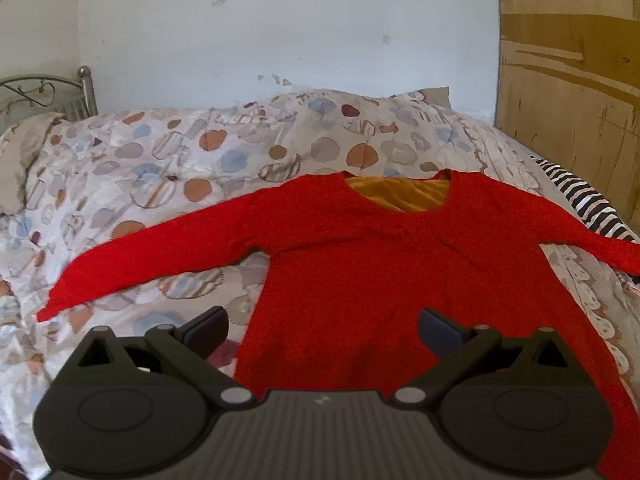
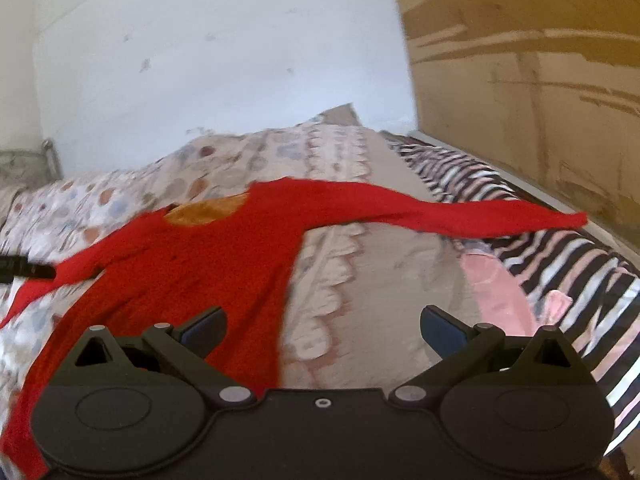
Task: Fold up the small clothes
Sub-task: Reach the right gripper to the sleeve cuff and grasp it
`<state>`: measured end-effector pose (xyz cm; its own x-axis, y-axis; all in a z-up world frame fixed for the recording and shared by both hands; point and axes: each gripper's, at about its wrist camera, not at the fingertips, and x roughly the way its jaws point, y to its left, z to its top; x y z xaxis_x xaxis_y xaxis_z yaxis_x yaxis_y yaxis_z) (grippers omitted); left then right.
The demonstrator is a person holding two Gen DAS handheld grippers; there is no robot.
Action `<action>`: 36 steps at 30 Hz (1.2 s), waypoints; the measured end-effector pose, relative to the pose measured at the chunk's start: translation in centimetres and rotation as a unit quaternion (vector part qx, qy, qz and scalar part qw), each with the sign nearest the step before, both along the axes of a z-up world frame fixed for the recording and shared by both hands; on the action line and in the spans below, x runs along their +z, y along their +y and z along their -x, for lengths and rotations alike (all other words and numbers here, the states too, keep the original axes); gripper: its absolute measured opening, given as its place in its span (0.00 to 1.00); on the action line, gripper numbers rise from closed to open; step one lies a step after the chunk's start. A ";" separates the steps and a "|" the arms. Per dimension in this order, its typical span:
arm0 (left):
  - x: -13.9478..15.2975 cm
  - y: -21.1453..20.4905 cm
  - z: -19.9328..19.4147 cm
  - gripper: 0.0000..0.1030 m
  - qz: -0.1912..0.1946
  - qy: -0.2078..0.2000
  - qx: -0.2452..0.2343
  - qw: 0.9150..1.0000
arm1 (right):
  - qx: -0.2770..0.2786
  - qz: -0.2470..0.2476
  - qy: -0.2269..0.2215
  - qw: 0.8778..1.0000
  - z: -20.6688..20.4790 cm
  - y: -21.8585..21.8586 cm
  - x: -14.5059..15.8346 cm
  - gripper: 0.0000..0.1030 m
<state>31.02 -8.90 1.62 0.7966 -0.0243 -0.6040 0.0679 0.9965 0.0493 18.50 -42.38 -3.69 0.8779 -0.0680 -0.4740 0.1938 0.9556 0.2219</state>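
Observation:
A red long-sleeved top (image 1: 360,264) lies flat on the bed, front up, both sleeves spread wide, with a yellow lining (image 1: 400,196) showing at the neck. My left gripper (image 1: 323,330) is open and empty, hovering over the top's lower body near its left edge. In the right wrist view the same top (image 2: 208,264) lies left of centre, its right sleeve (image 2: 460,208) stretching over a striped cloth. My right gripper (image 2: 323,330) is open and empty, above the quilt just right of the top's hem. A dark piece of the left gripper (image 2: 24,270) shows at the far left.
The bed carries a quilt with round patches (image 1: 180,152). A black, white and pink striped cloth (image 2: 560,264) lies along the right side. A wooden board (image 1: 572,80) stands at the right, a white wall (image 1: 280,32) behind, and a metal bed frame (image 1: 48,96) at the back left.

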 end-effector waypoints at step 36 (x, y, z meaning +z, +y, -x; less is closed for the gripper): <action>-5.1 -2.4 0.0 1.00 0.015 0.029 -0.066 0.997 | -0.381 -0.187 0.024 0.905 -13.4 -27.8 -6.6 0.31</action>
<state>31.03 -11.29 -3.51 0.7492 -0.1452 -0.6462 0.1997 0.9798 0.0113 31.88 -70.17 -10.29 0.6211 -0.4724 -0.6254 0.7833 0.3999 0.4758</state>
